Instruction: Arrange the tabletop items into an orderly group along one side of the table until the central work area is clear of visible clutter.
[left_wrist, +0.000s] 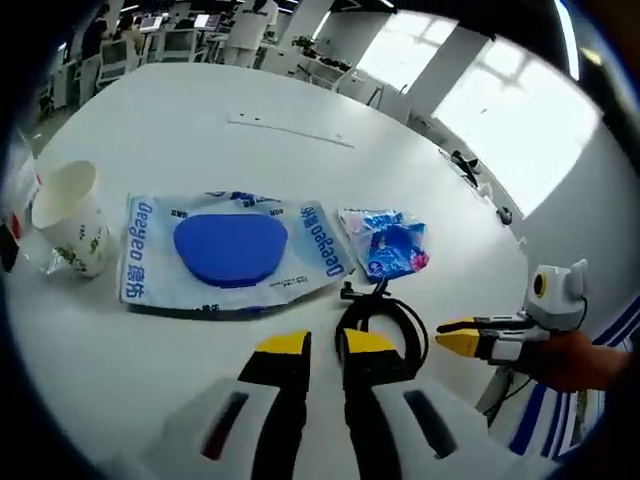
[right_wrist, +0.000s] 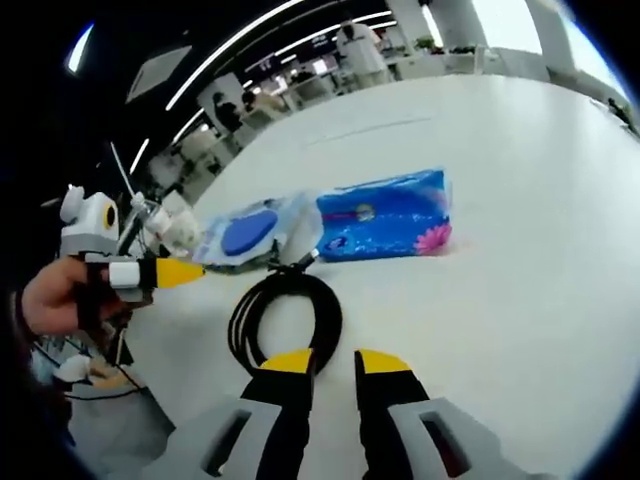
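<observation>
Coiled black cable (right_wrist: 285, 318) lies before both grippers' narrowly parted, empty jaws; paper cup (left_wrist: 72, 218) upright.

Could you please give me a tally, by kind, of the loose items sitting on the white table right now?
Paper cup: 1
Large wet wipes pack: 1
Small blue tissue pack: 1
Coiled black cable: 1
Total: 4, not counting something partly cut off at the left edge beside the cup, which I cannot identify.
</observation>
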